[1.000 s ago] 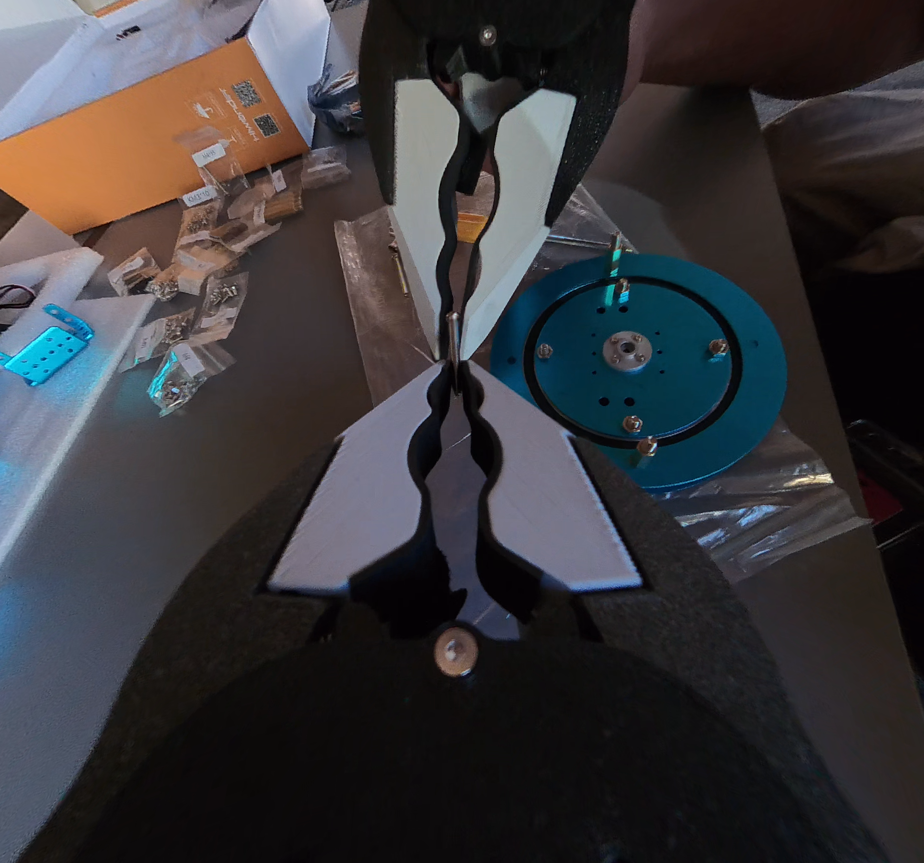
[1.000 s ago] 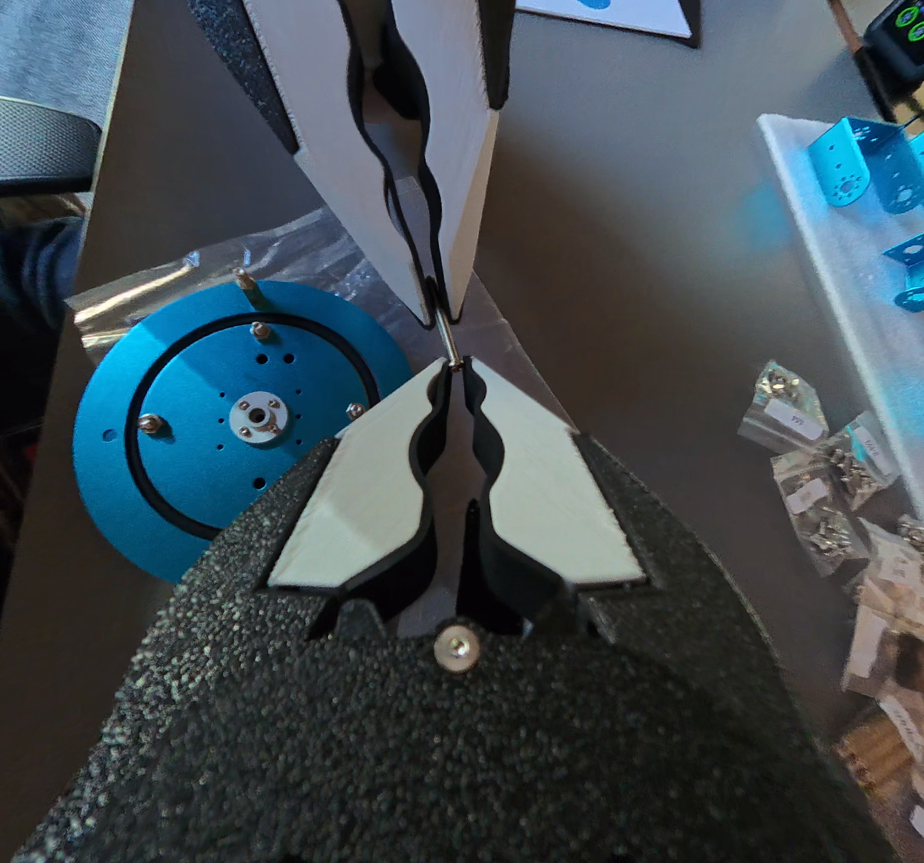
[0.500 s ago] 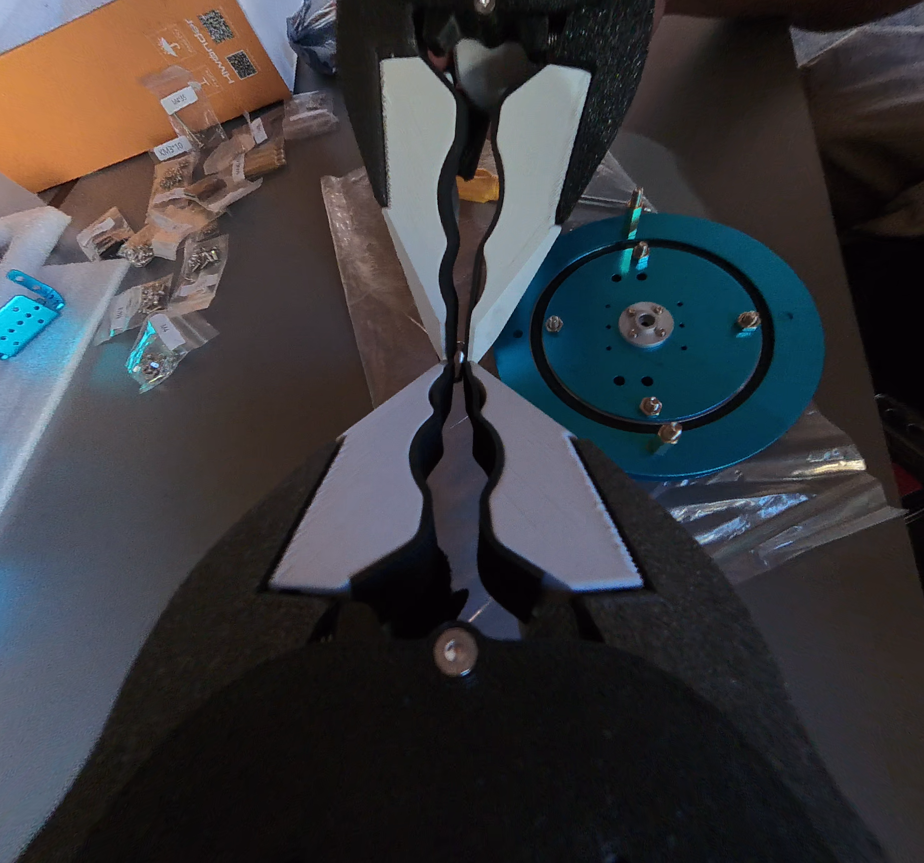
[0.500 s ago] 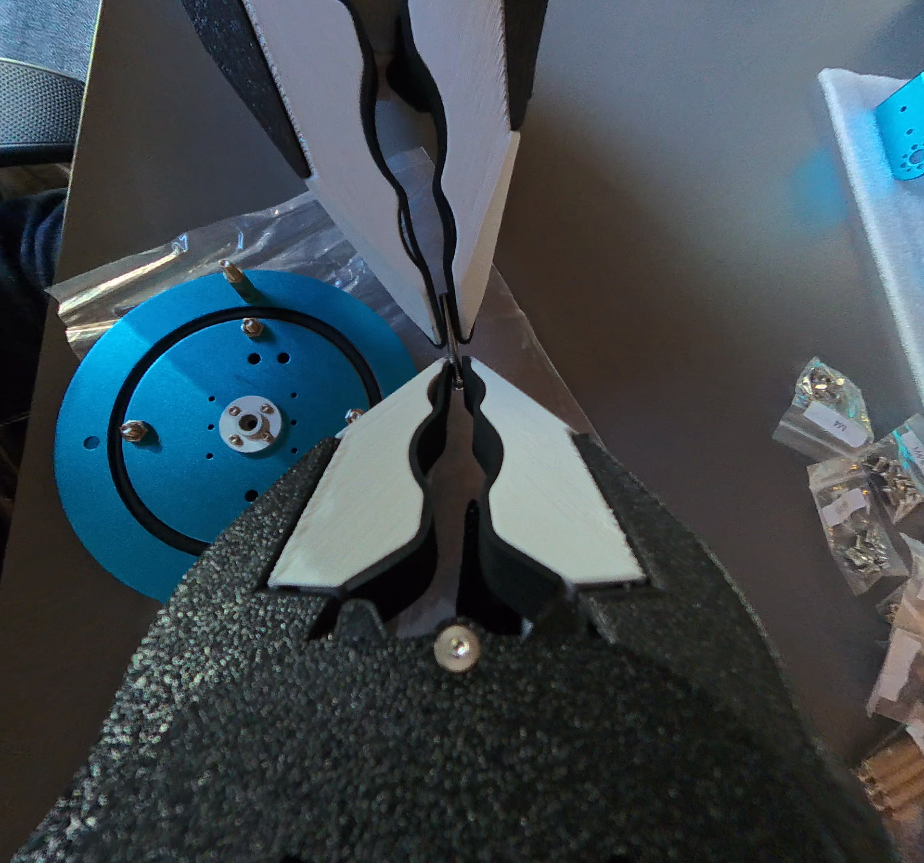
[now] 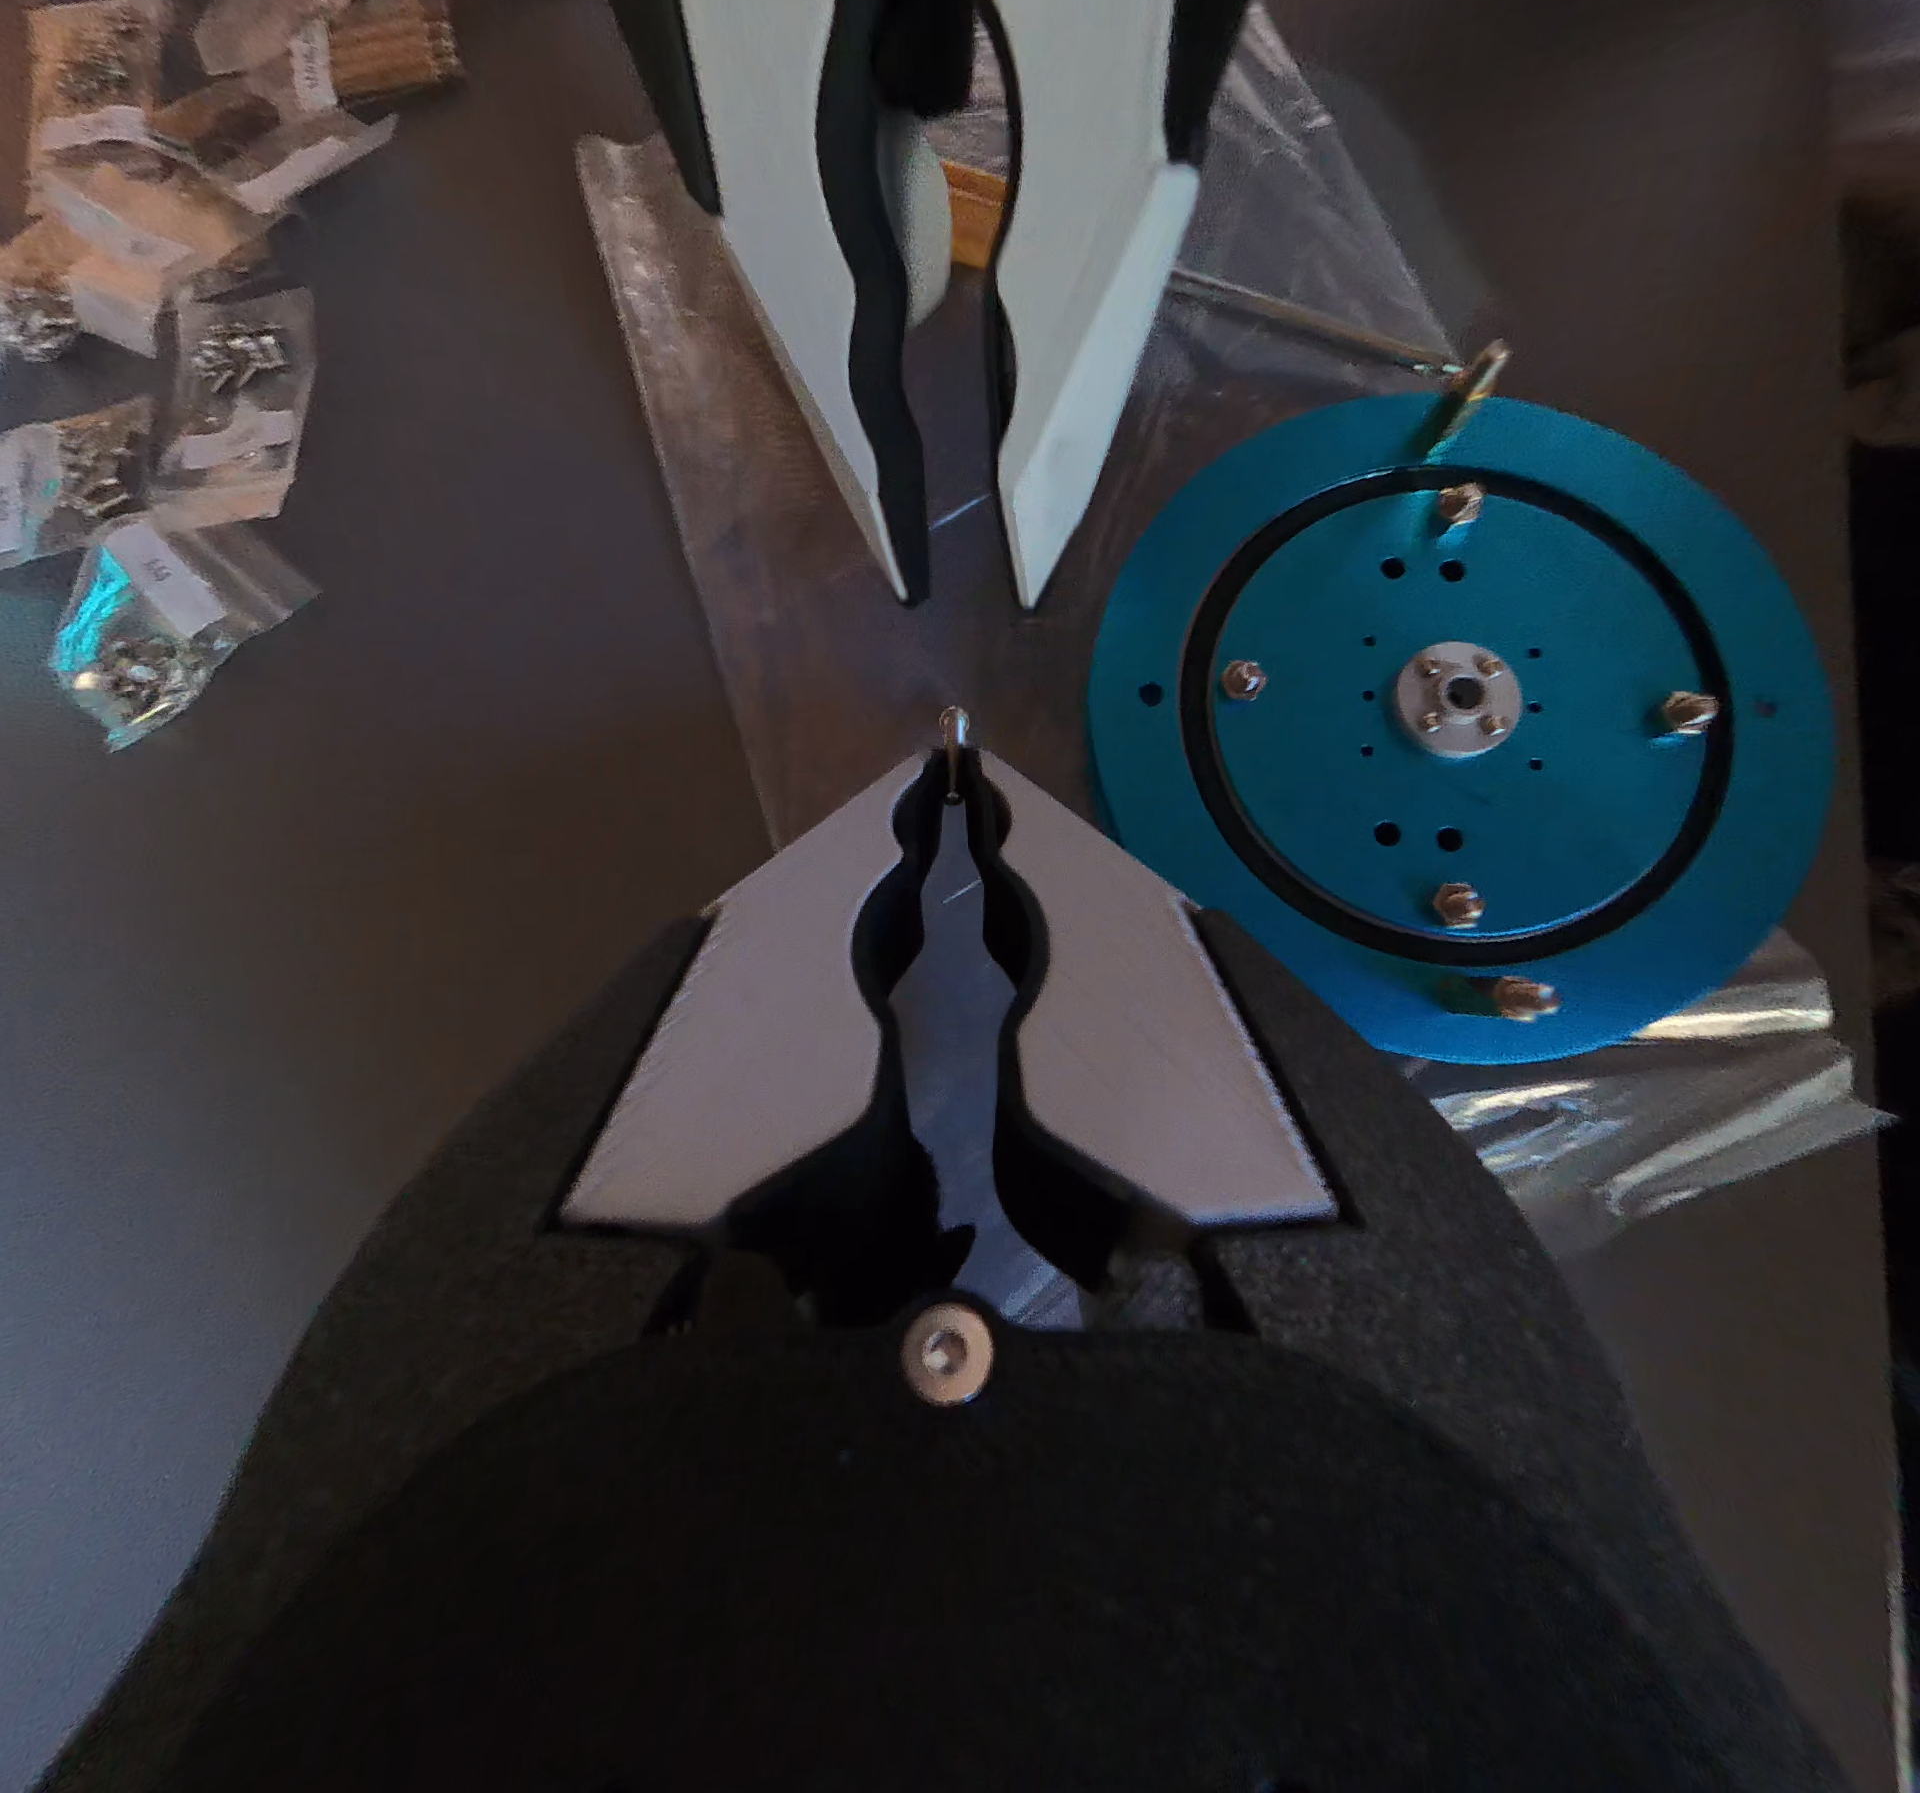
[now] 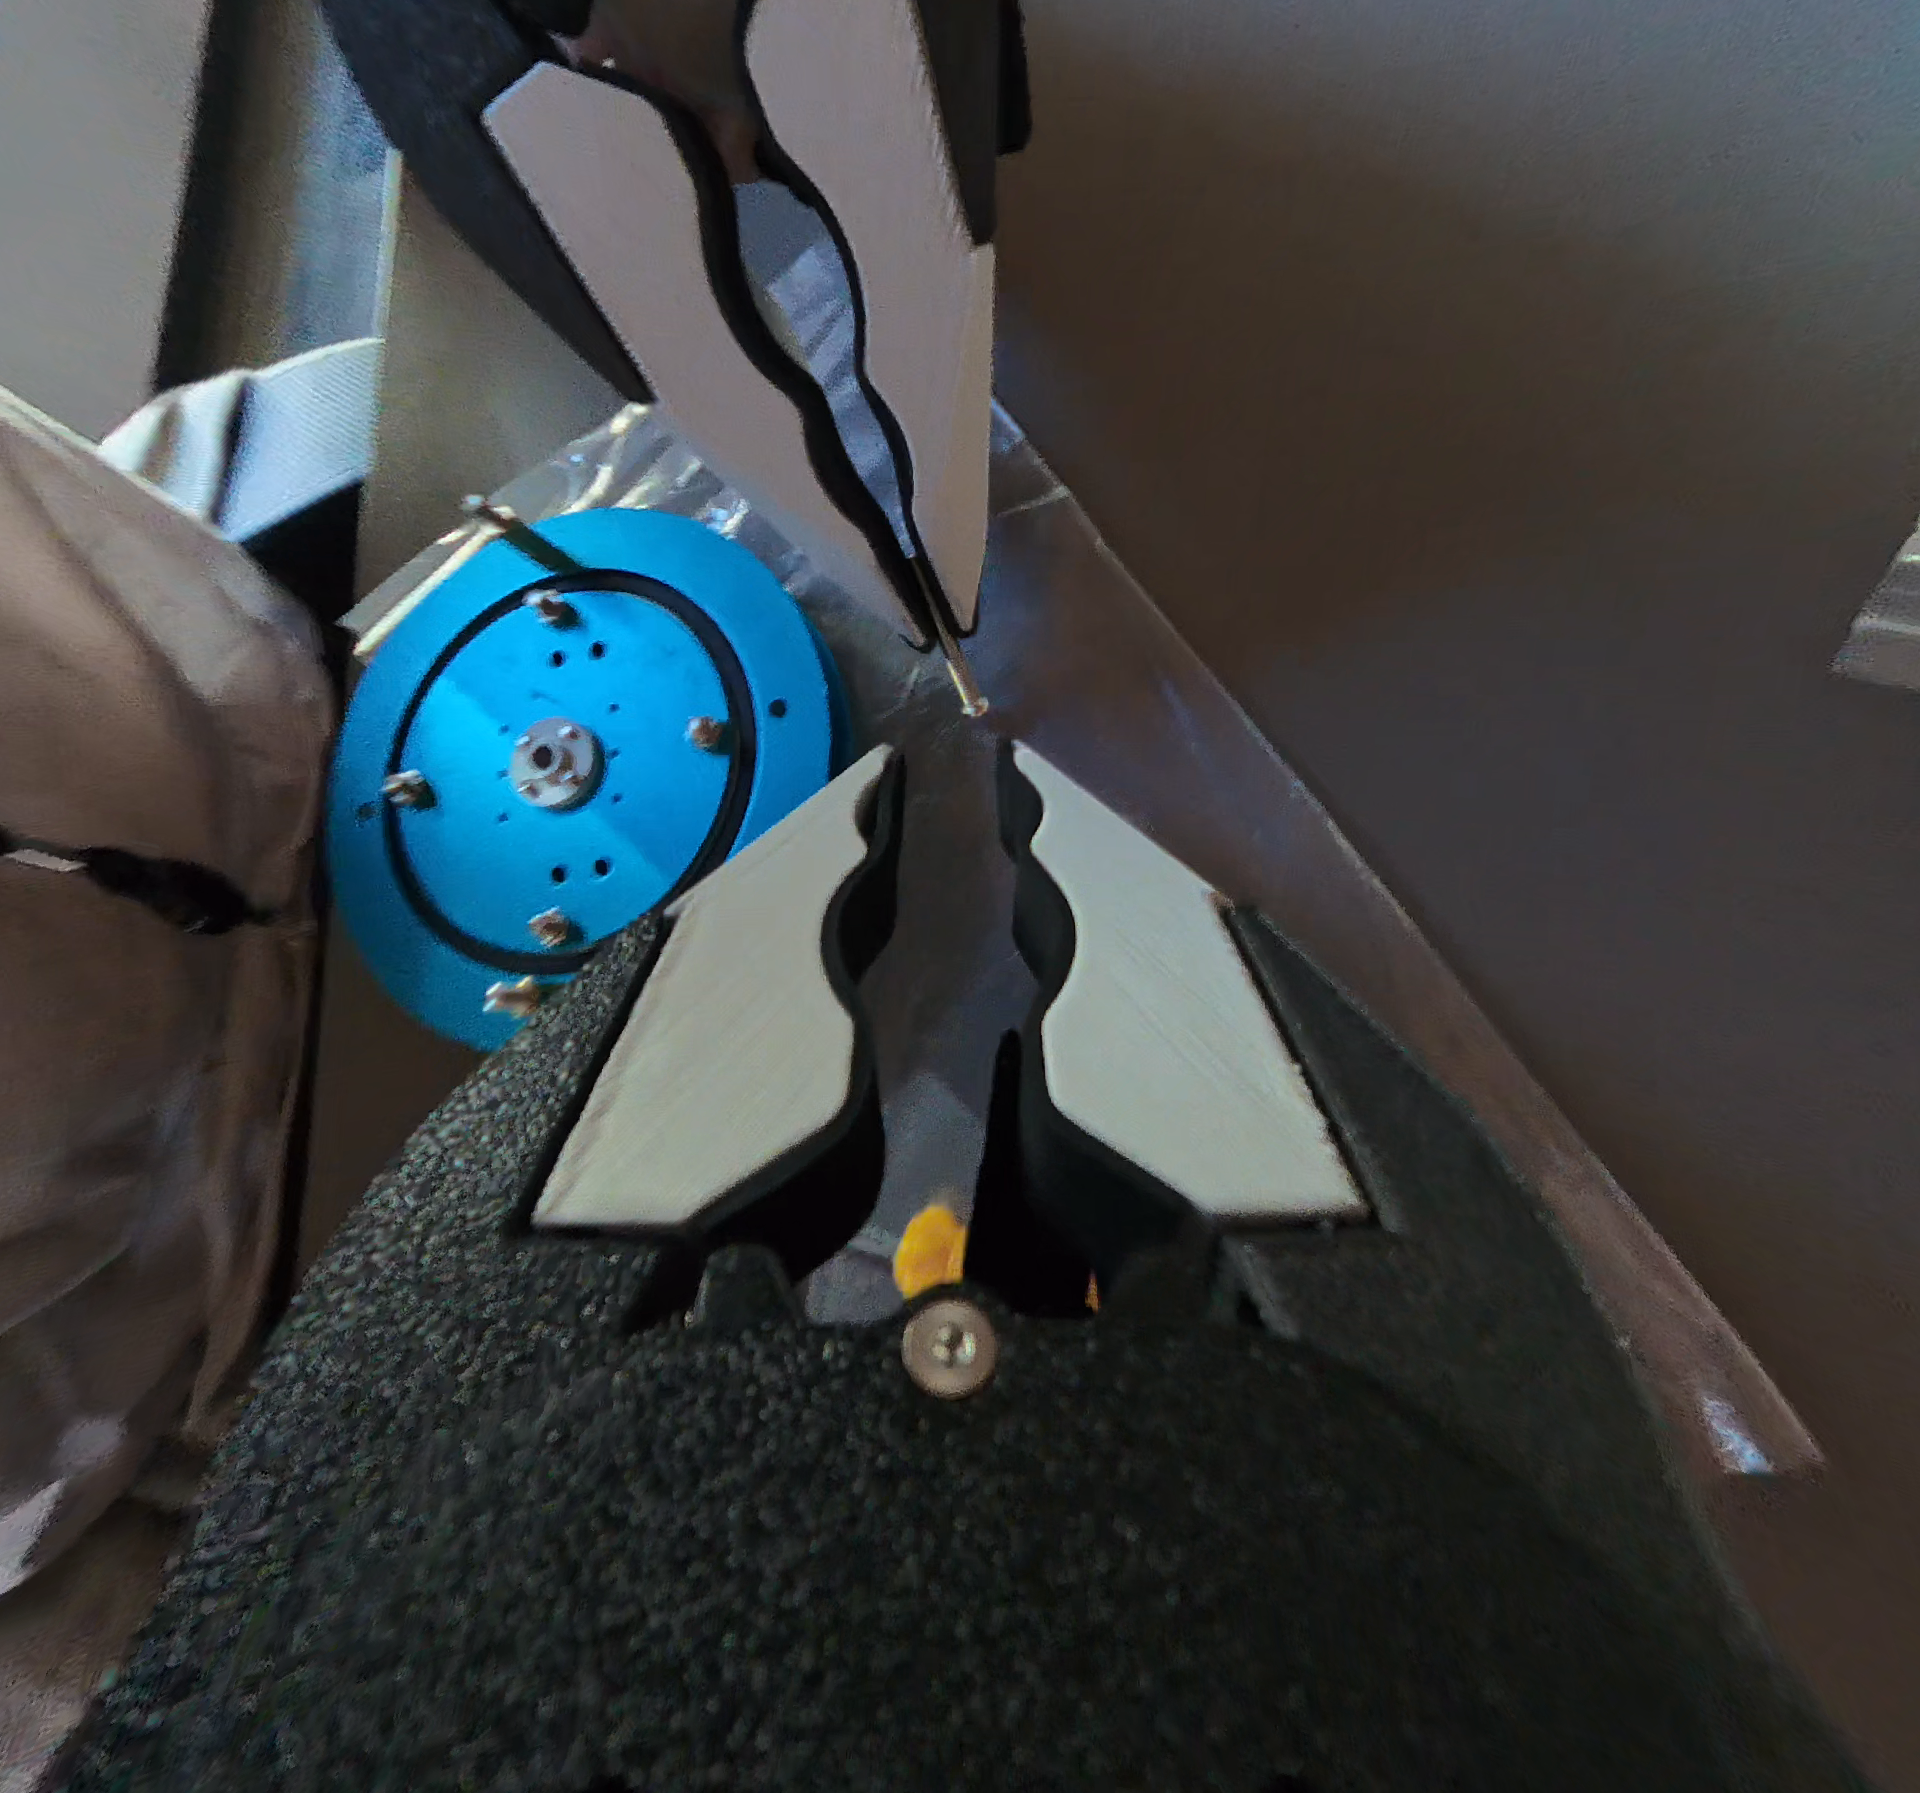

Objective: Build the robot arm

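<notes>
Screw [image 5: 954, 741], small and silver, sits pinched at the very tips of the left gripper [image 5: 954, 775], whose jaws are closed on its shank. Its long axis runs in line with the fingers, and its rounded head points forward, out of the tips toward the right gripper [image 5: 961, 600] opposite. In the right wrist view the same screw [image 6: 961, 678] juts from the left gripper [image 6: 940, 626] and aims at the gap of the right gripper [image 6: 948, 767], whose jaws stand apart and hold nothing; the two grippers are tip to tip, near but not touching.

The blue disc [image 5: 1460, 725] is the landmark here: a round metal plate with a black ring, a silver hub at its centre and brass standoffs on its face. It lies flat on a clear plastic bag [image 5: 1621, 1130] on the brown worktop [image 5: 364, 912]. The screw hangs just left of the disc's rim in the left wrist view, above the bag. Well to the left of the disc lie small bags of hardware [image 5: 156, 621] with white labels; their writing is too blurred to read.
</notes>
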